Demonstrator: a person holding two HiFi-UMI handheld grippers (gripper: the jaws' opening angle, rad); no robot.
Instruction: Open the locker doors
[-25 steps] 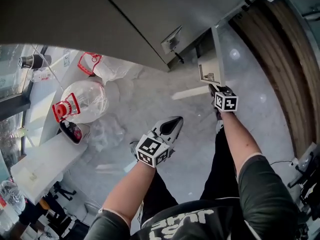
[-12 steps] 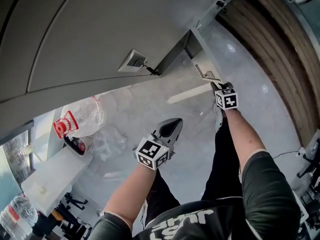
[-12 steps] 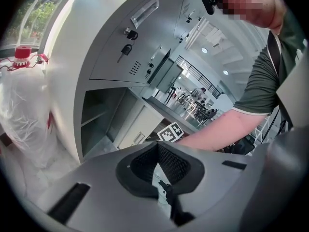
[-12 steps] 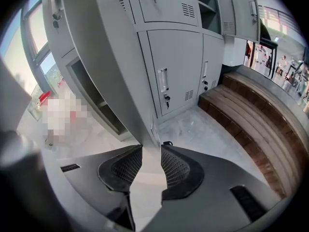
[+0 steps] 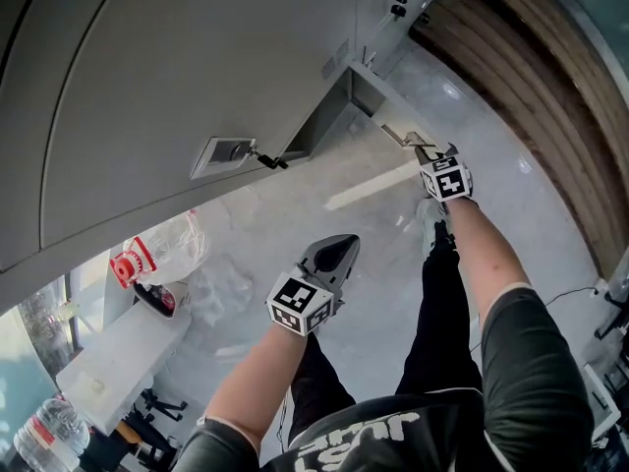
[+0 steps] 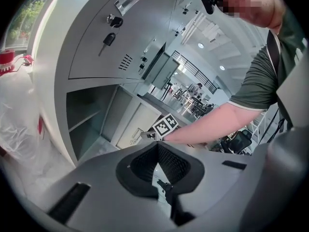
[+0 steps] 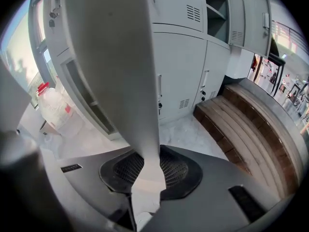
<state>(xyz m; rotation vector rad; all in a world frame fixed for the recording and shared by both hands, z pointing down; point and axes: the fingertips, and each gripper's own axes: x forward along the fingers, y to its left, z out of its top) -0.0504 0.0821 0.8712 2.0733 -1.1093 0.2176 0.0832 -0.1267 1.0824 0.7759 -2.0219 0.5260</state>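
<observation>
A grey bank of lockers (image 5: pixel 197 67) fills the top of the head view, and everything else sits around it. One locker door (image 7: pixel 116 57) near the right end of the lockers stands swung out towards the person, leaving its compartment (image 5: pixel 329 116) open. The right gripper (image 7: pixel 148 166) reaches up to the free edge of that door. Its jaws are closing with the thin panel between them, and both dark pads already lie against the door's two faces (the panel fills the gap completely). The left gripper (image 6: pixel 157 149) hangs in front of the lockers, lower and to the left of the open door, away from any of them. Its jaws are pressed together at the tips with nothing between them. On the closed door to the left of the open compartment, a key (image 6: pixel 108 38) hangs from its lock. At the foot of the lockers on the left, a large water jug with a red cap (image 5: pixel 128 264) lies wrapped in clear plastic on the pale stone floor (image 5: pixel 295 214). Past the right end of the lockers runs a set of brown wooden steps (image 7: pixel 251 124).
</observation>
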